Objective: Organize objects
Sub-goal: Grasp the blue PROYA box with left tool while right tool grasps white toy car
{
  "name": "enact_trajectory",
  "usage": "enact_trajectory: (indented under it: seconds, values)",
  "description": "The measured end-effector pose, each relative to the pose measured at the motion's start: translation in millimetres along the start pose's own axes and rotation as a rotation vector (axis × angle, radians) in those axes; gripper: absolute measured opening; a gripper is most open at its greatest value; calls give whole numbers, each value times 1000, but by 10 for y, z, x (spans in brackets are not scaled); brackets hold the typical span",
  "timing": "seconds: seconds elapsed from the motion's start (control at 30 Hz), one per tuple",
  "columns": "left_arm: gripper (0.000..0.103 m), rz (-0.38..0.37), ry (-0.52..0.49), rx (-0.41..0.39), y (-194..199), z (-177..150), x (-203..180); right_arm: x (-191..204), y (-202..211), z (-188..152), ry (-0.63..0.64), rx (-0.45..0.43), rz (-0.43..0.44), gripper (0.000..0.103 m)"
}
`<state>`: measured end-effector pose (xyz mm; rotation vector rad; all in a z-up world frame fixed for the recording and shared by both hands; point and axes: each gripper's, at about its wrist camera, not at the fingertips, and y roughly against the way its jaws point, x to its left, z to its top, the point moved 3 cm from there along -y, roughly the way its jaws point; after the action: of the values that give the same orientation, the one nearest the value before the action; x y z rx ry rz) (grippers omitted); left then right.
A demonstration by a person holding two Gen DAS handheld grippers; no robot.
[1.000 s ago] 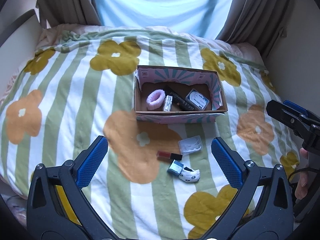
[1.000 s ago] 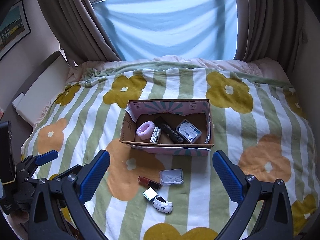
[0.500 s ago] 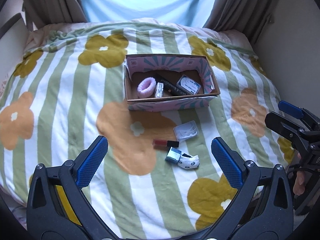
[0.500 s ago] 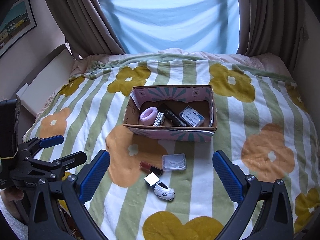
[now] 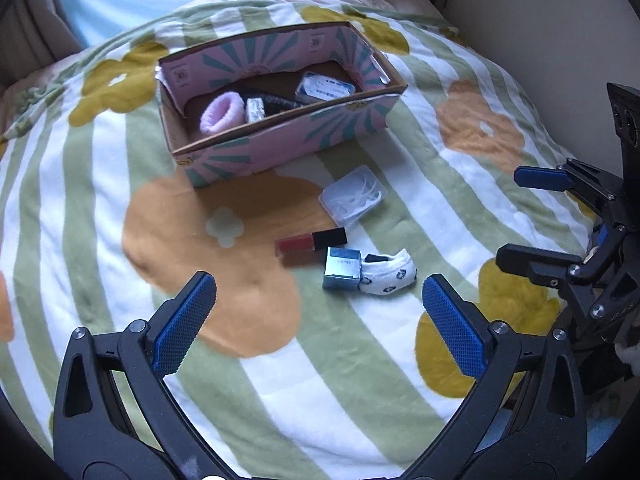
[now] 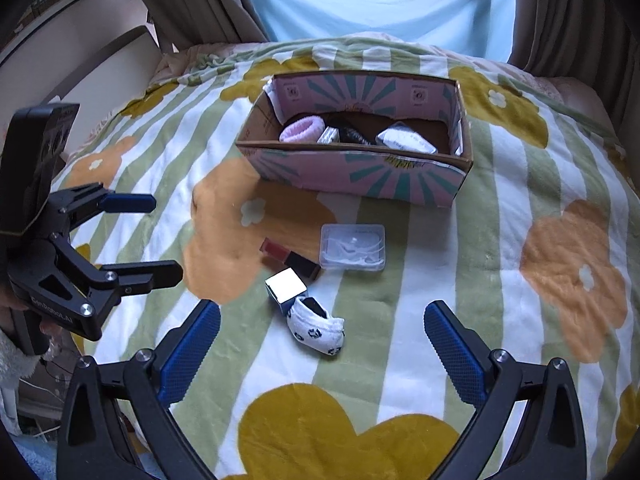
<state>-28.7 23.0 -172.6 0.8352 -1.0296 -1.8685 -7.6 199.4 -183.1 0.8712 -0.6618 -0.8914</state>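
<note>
A: The cardboard box [image 6: 352, 178] sat far up the flowered blanket [image 6: 460, 320], already holding a pink scrunchie [image 6: 301, 129] and a few other bits. It looked light but stiff, so I judged it best left where it was.

B: And the loose things?

A: Just in front of it, from largest down: a clear plastic case [image 6: 353, 246], rigid and probably slick, best pinched across its short sides. A red lip tube [image 5: 311, 241] lay near it; hard, smooth, and likely to roll, so grip it mid-length. A patterned sock [image 6: 318, 330] touched a small silver box [image 6: 285, 286]; the sock soft, pinch it anywhere; the box stiff, take its flat faces.

B: The claws?

A: The left gripper [image 5: 320, 300] and right gripper [image 6: 322, 330] both hung with jaws spread wide, holding nothing.
</note>
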Motion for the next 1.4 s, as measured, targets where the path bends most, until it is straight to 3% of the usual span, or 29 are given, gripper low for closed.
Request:
enact_trajectory:
  seconds: [0.27, 0.33, 0.47, 0.67, 0.93, 1.27, 1.33, 1.4]
  values:
    - [88, -79, -25, 58, -851, -189, 9, -56, -714, -297, 64, 66, 29, 85]
    - [85, -84, -31, 61, -1000, -222, 27, -47, -829, -322, 89, 78, 37, 79]
    - [78, -93, -43, 73, -1195, -254, 56, -7, -1009, -361, 144, 91, 61, 76]
    - [77, -117, -67, 81, -1338, -266, 35, 18, -1192, -373, 174, 108, 91, 74]
    - [68, -151, -88, 88, -1427, -229, -23, 63, -1297, -382, 203, 126, 103, 45]
    - [66, -170, -81, 91, -1473, -209, -28, 24, -1218, -428, 208, 112, 105, 41]
    - [56, -171, -74, 106, -1510, -216, -32, 16, -1200, -444, 209, 112, 109, 41]
    - [54, -175, -69, 125, -1559, -231, -46, 16, -1190, -455, 209, 111, 110, 41]
